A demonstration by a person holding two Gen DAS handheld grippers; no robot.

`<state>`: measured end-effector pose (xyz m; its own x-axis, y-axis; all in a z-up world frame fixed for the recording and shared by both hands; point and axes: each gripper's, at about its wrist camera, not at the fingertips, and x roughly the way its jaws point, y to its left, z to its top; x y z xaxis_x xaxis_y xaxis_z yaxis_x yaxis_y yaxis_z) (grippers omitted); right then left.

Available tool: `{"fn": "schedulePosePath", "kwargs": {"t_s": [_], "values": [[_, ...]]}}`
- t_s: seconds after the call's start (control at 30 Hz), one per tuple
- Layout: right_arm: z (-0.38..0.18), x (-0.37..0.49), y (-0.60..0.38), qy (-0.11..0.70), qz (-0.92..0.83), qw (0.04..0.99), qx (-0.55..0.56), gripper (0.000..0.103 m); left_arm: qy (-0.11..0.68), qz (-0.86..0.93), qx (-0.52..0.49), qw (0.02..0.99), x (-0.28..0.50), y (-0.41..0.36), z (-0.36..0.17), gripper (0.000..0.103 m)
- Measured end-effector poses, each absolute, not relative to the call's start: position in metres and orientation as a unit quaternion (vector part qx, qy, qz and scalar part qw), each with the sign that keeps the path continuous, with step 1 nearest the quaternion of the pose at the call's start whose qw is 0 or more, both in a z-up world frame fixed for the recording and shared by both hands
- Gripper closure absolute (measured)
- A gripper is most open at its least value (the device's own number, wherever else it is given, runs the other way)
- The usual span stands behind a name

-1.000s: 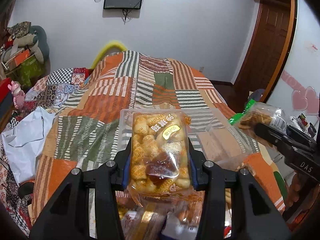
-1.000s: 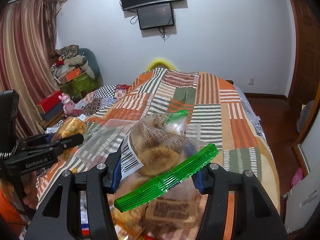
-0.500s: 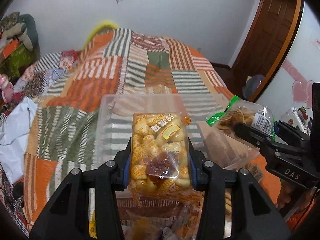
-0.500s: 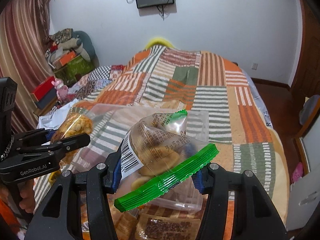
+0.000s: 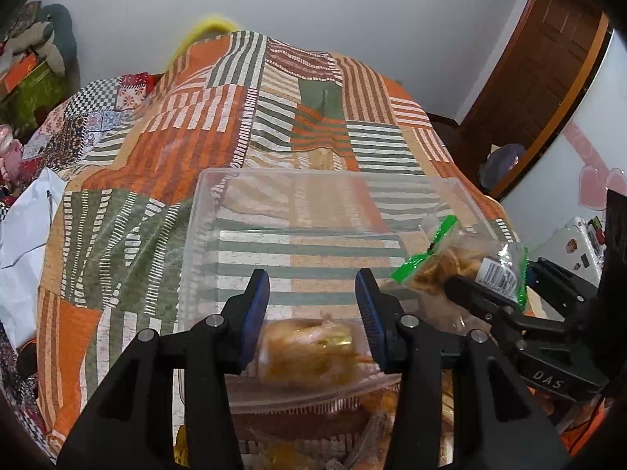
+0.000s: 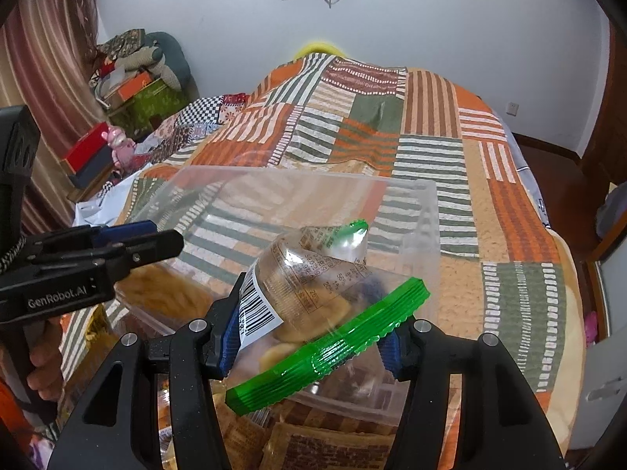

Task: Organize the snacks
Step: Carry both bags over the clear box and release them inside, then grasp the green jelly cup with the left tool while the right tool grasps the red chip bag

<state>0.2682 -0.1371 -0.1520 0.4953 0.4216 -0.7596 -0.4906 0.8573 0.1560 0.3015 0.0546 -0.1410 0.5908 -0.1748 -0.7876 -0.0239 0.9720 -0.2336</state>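
Both tools have come down to the clear box (image 5: 203, 211) on the bed. Left tool (image 5: 312, 315) has let go; its yellow snack pack (image 5: 309, 348) lies inside the box. Right tool (image 6: 309, 337) is opening, green-edged cookie bag (image 6: 309, 286) between its fingers.

My left tool (image 5: 311, 293) tilts down over the near edge of the clear box (image 5: 194, 235). A blurred snack pack (image 5: 309, 348) sits low between its pads, and I cannot tell the grip. My right tool (image 6: 313, 333), over the box's right side, is opening its jaws with the green-edged bag (image 6: 313, 274) between them.
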Motion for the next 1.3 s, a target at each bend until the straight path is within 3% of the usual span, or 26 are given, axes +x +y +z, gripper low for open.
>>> {"fn": "schedulePosePath", "kwargs": {"t_s": [0.1,0.2,0.47,0.57,0.9,1.3], "values": [[-0.15,0.266,-0.136,0.427,0.265,0.864,-0.045,0.046,0.447,-0.041,-0.108,0.887,0.298,0.054,-0.138,0.056],[-0.146,0.263,-0.138,0.42,0.259,0.869,-0.046,0.037,0.441,-0.032,-0.098,0.892,0.291,0.053,-0.133,0.052],[-0.12,0.242,-0.144,0.378,0.25,0.889,-0.062,0.029,0.409,-0.02,-0.074,0.91,0.262,0.05,-0.109,0.044],[-0.11,0.23,-0.148,0.362,0.251,0.895,-0.063,0.026,0.393,-0.015,-0.065,0.917,0.247,0.049,-0.099,0.036],[-0.093,0.183,-0.159,0.329,0.257,0.905,-0.079,0.023,0.361,0.002,-0.057,0.931,0.185,0.058,-0.077,0.029],[-0.107,0.139,-0.175,0.342,0.25,0.902,-0.08,0.021,0.357,0.018,-0.044,0.933,0.117,0.057,-0.089,0.024]]}}
